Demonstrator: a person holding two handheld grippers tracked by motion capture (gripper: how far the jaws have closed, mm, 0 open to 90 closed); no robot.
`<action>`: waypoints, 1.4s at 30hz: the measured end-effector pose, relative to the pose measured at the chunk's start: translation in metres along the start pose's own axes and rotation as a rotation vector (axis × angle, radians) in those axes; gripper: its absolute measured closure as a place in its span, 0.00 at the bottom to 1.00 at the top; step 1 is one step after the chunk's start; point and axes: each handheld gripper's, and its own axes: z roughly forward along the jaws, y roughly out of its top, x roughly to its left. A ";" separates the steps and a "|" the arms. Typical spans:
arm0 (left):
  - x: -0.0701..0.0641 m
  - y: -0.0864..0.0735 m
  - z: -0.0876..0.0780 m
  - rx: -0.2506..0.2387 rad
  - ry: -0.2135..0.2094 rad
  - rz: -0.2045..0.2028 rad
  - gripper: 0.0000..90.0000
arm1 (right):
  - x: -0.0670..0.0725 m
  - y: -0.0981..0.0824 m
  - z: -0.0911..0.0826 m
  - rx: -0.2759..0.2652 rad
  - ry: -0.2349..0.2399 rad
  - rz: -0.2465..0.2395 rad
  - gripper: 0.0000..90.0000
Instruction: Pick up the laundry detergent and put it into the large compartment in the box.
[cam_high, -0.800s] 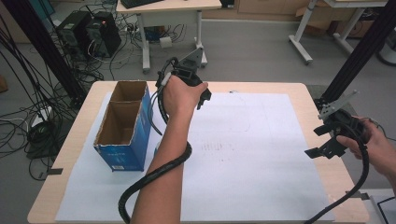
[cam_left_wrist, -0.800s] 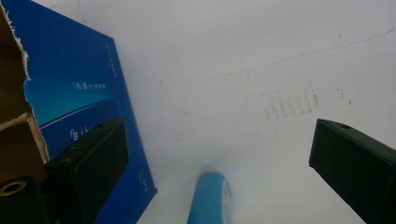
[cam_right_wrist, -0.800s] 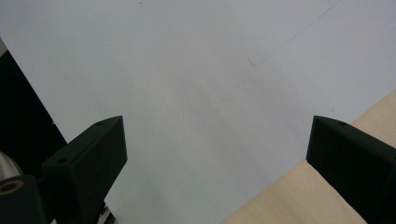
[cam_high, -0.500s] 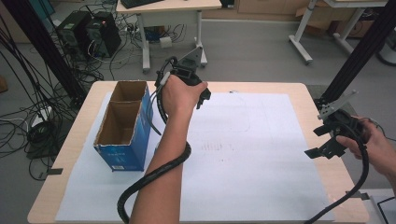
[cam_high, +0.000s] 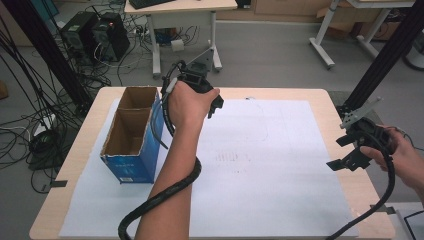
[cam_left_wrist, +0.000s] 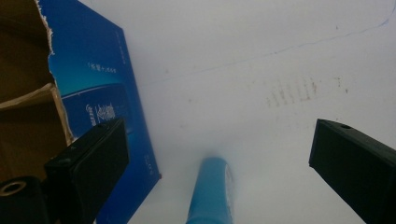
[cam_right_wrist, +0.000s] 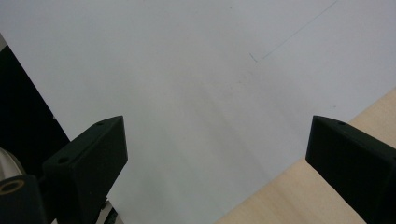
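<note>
Nothing has shifted since earlier. High view: blue box (cam_high: 131, 135), two bare compartments, near the table's (cam_high: 300, 95) left edge; left gripper (cam_high: 212, 102) just beside it; right gripper (cam_high: 350, 152) wide open, holding nothing, near the right edge. Left gripper view: jaws wide apart, a blue tube (cam_left_wrist: 210, 191) lies between, untouched, beside the box.

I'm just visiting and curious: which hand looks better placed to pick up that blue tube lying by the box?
Probably the left. The left gripper hangs with open jaws over the blue tube, beside the blue box. The right gripper is open too, but waits at the table's far right edge.
</note>
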 end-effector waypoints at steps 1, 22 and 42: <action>0.000 -0.004 -0.003 -0.005 0.000 -0.003 0.06 | 0.001 0.001 -0.001 0.002 0.001 -0.002 0.06; 0.012 -0.069 -0.030 -0.030 -0.001 -0.058 0.06 | 0.023 -0.002 -0.010 -0.013 0.002 -0.016 0.06; 0.015 -0.105 -0.021 -0.014 -0.027 -0.088 0.06 | 0.035 0.006 -0.021 0.030 -0.029 0.016 0.06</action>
